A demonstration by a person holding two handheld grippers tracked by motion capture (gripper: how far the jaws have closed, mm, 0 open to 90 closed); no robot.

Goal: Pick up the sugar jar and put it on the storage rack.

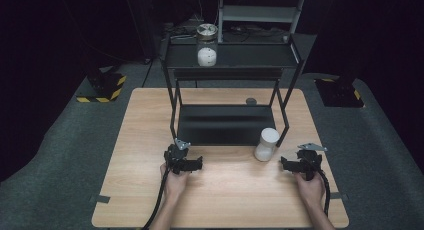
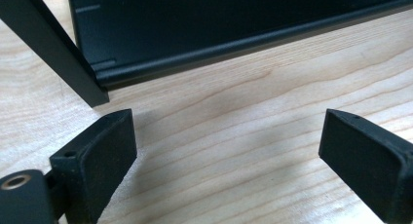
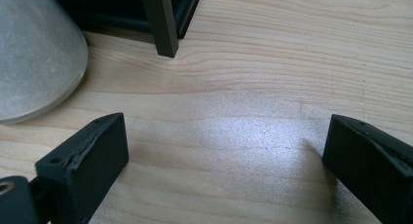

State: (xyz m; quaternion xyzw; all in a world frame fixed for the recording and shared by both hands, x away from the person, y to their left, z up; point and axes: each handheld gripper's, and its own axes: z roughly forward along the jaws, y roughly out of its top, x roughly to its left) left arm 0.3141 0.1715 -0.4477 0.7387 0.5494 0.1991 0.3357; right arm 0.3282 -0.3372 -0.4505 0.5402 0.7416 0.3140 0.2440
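White jar [image 1: 266, 144] stands upright just left of right gripper [image 1: 302, 165], jaws apart, empty; left gripper [image 1: 183, 163], likewise apart, lies farther off.

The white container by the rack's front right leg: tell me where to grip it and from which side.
Grip the white container around its upright, rounded middle, probably with the right tool, whose jaws stand open beside it. Come in level from the container's right, over bare table. The rack leg stands close behind it, so an approach from the back looks blocked.
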